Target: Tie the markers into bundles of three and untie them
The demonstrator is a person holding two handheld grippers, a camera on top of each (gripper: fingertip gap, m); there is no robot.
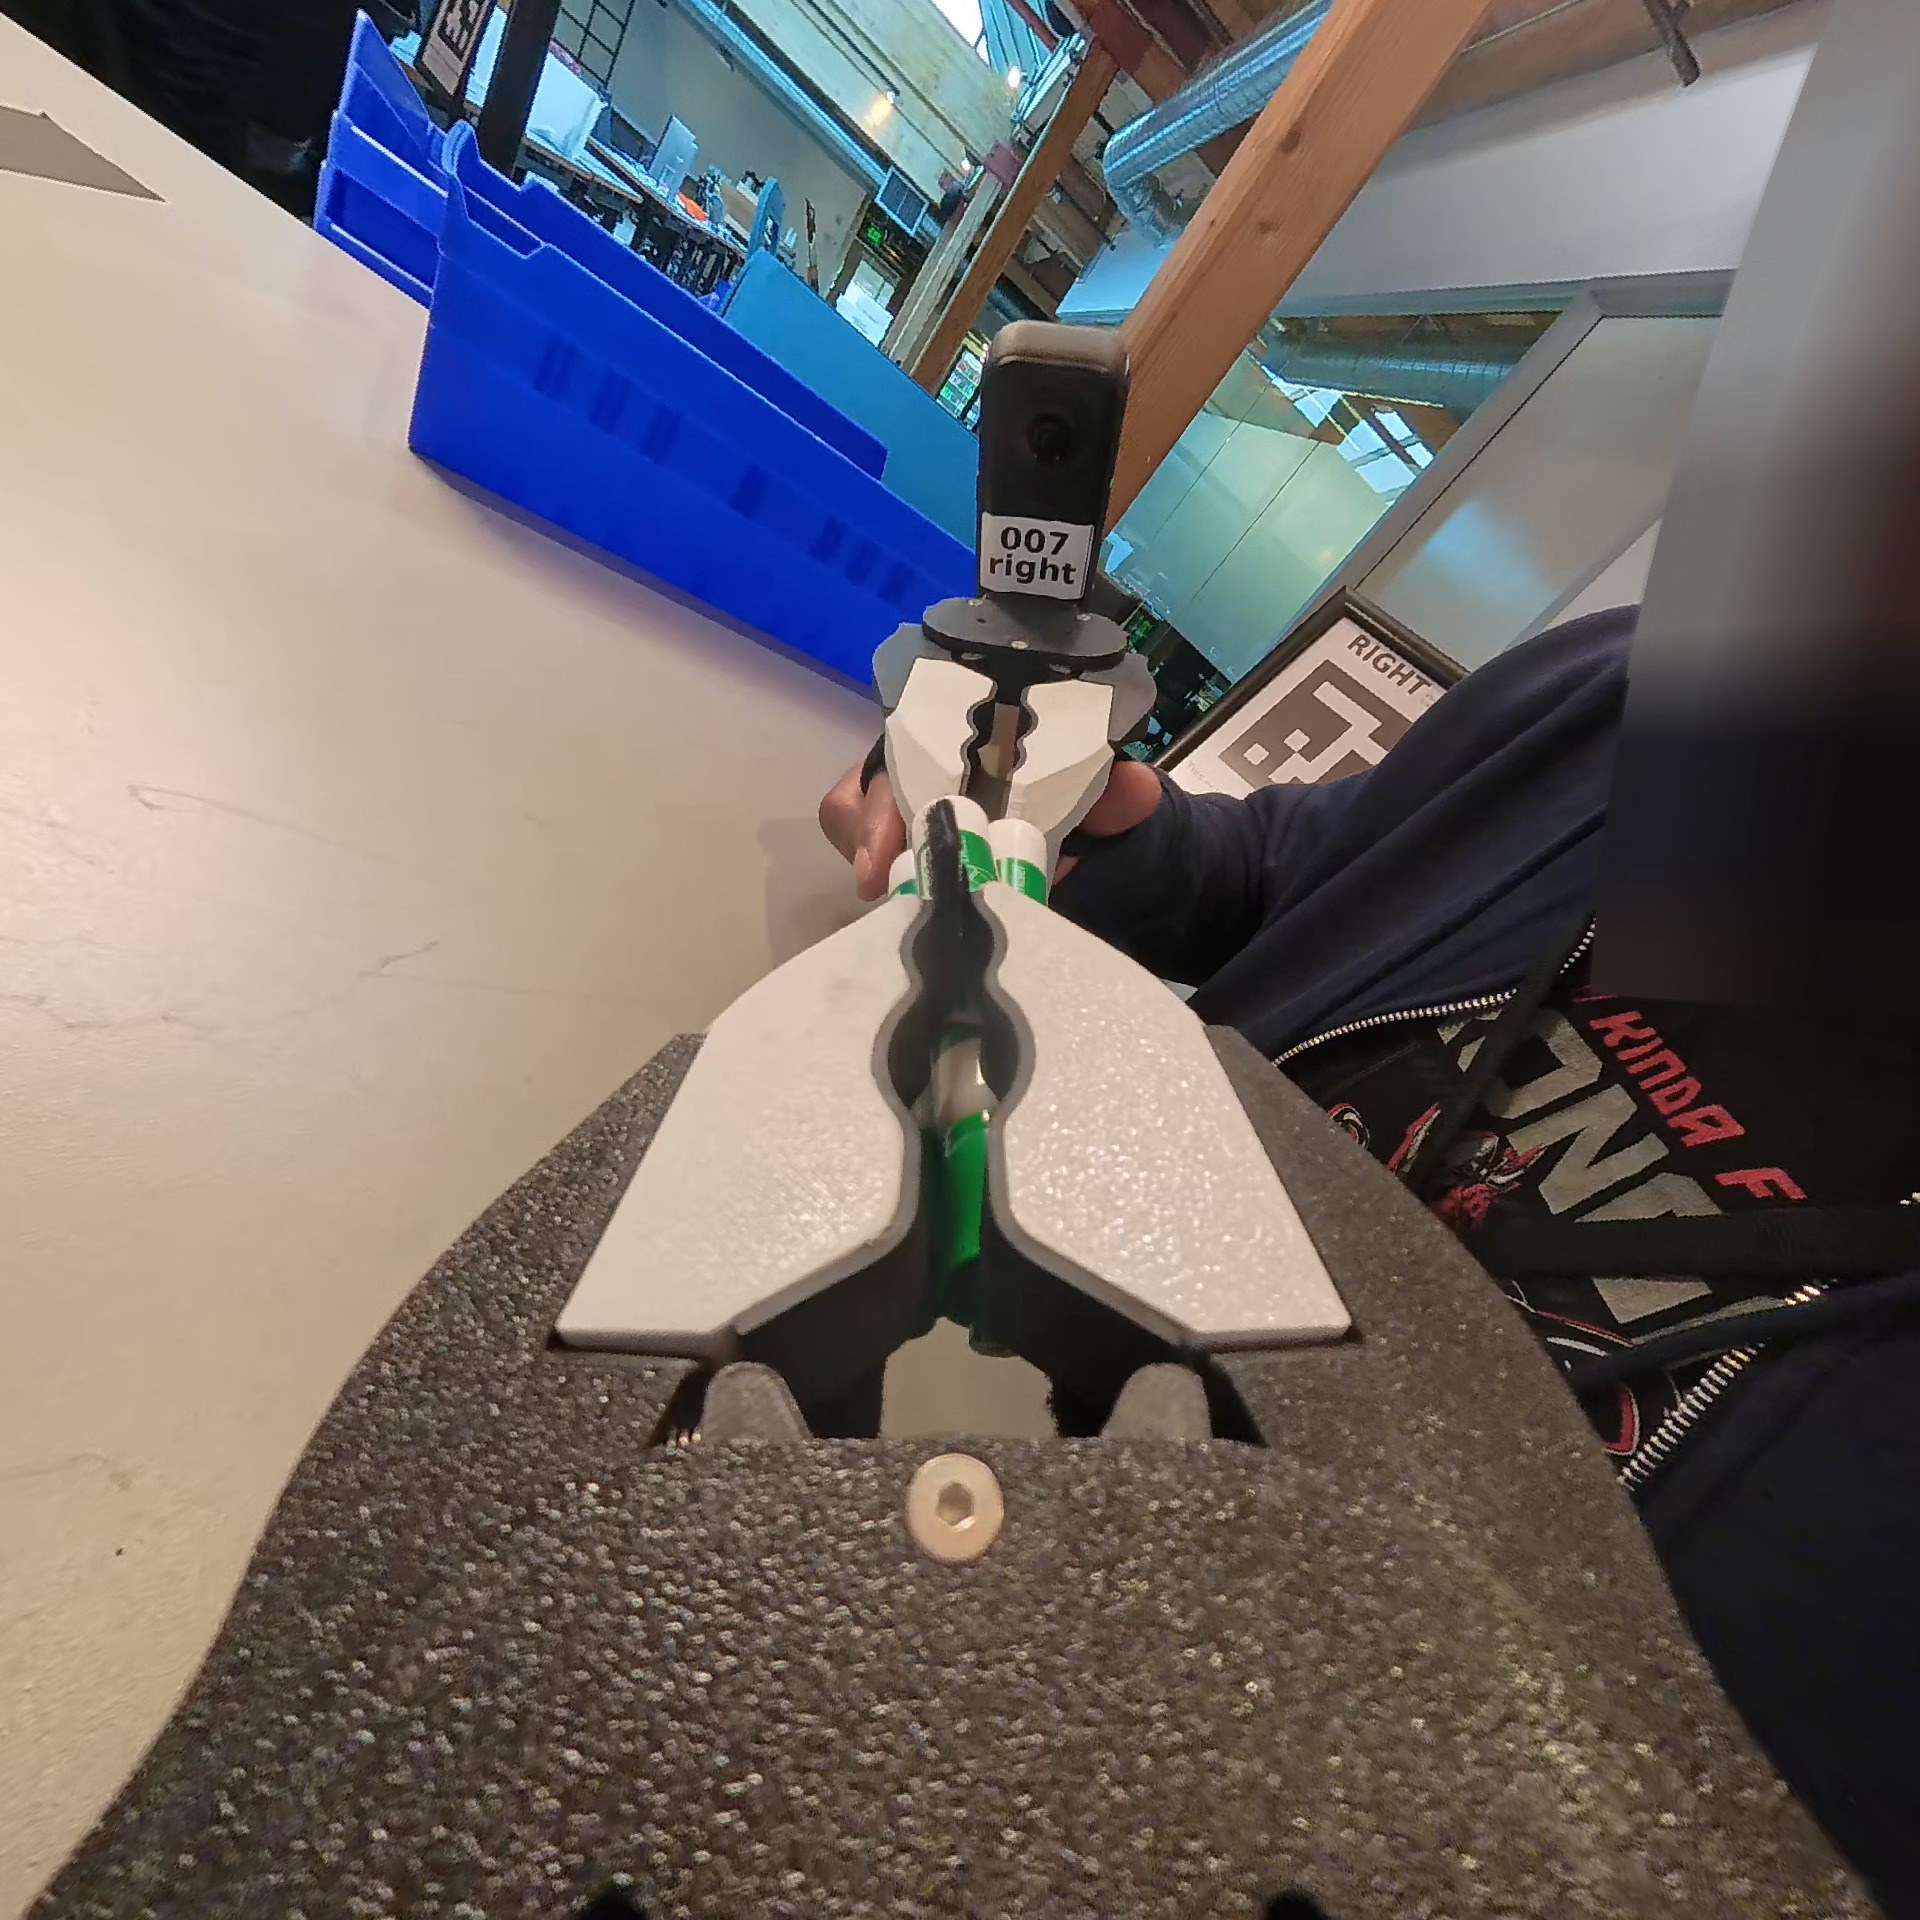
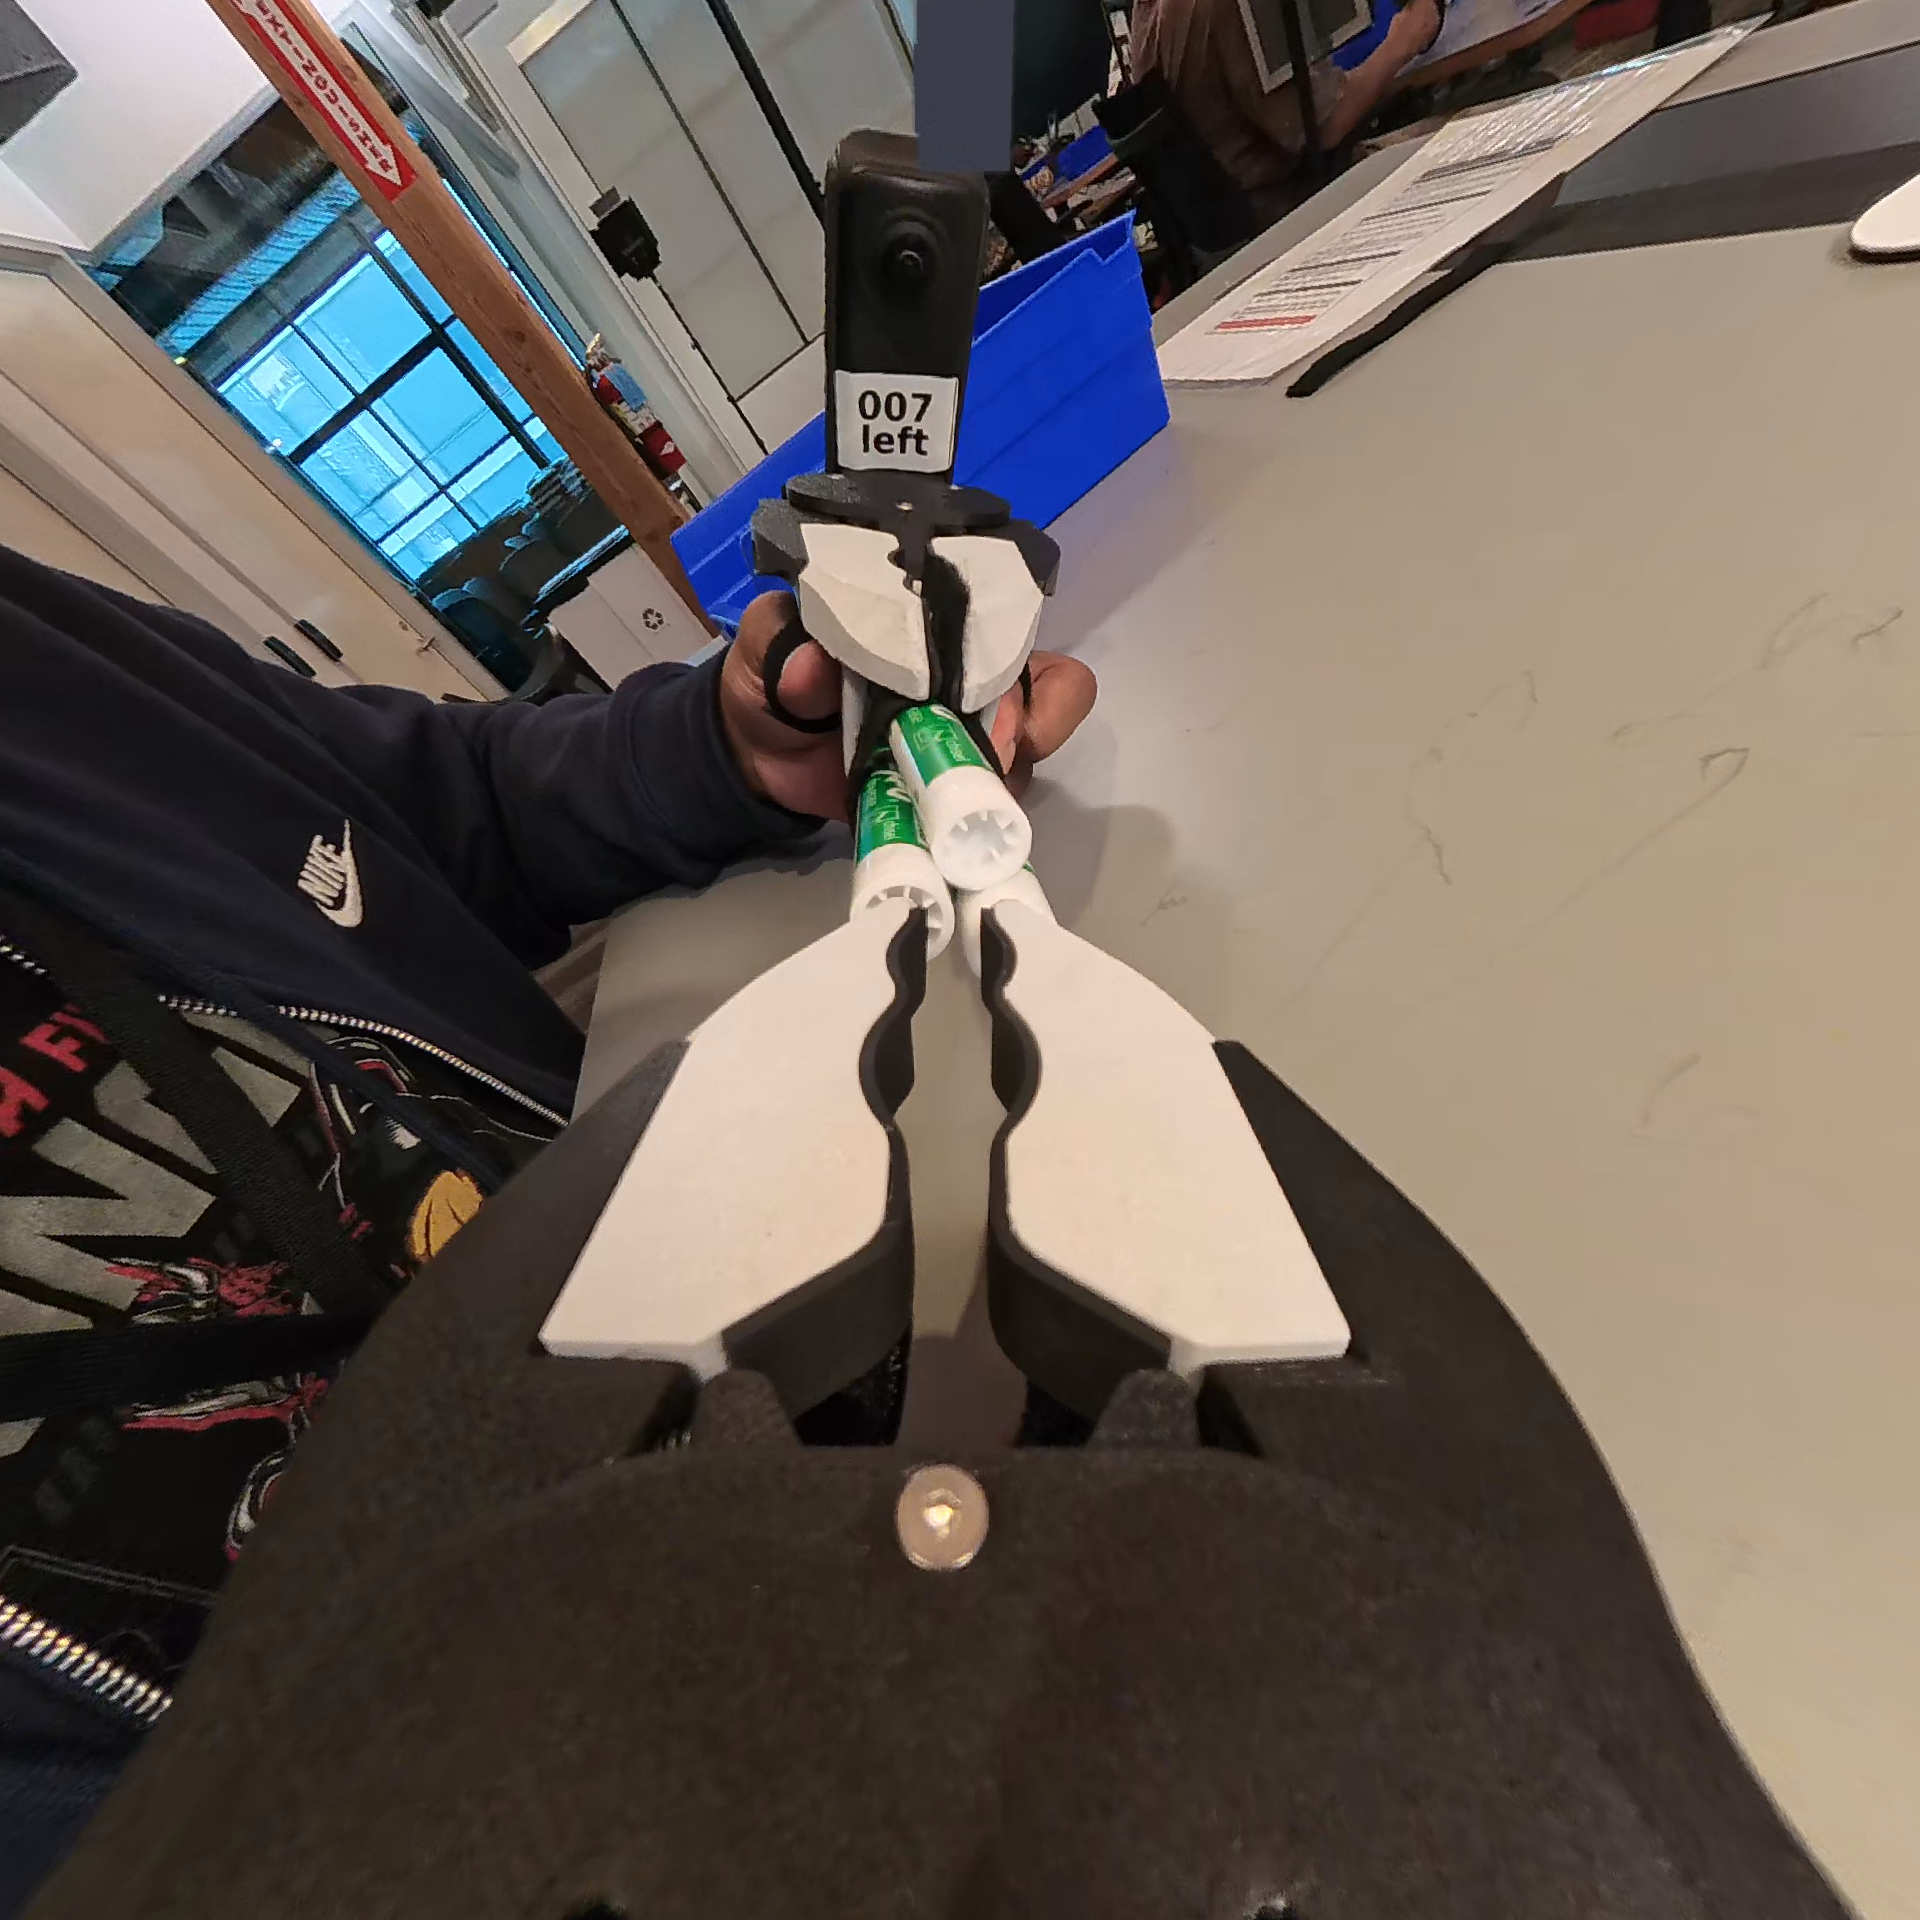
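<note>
Three green-and-white markers lie together as a bundle between my two grippers, just above the table. In the right wrist view the markers' hollow white ends face the camera. My left gripper is shut on a black band that loops around the bundle, and the markers run on under its fingers. It shows the same way in the right wrist view, with the band pinched in its jaws. My right gripper is slightly open with its tips at the ends of the two lower markers. It also faces me in the left wrist view.
Blue plastic bins stand at the table's far side and also show in the right wrist view. A printed sheet lies at the back right. A framed tag card stands behind the right hand. The person's dark jacket sleeves lie close by. The grippers' ends are close to 6 cm from one another.
</note>
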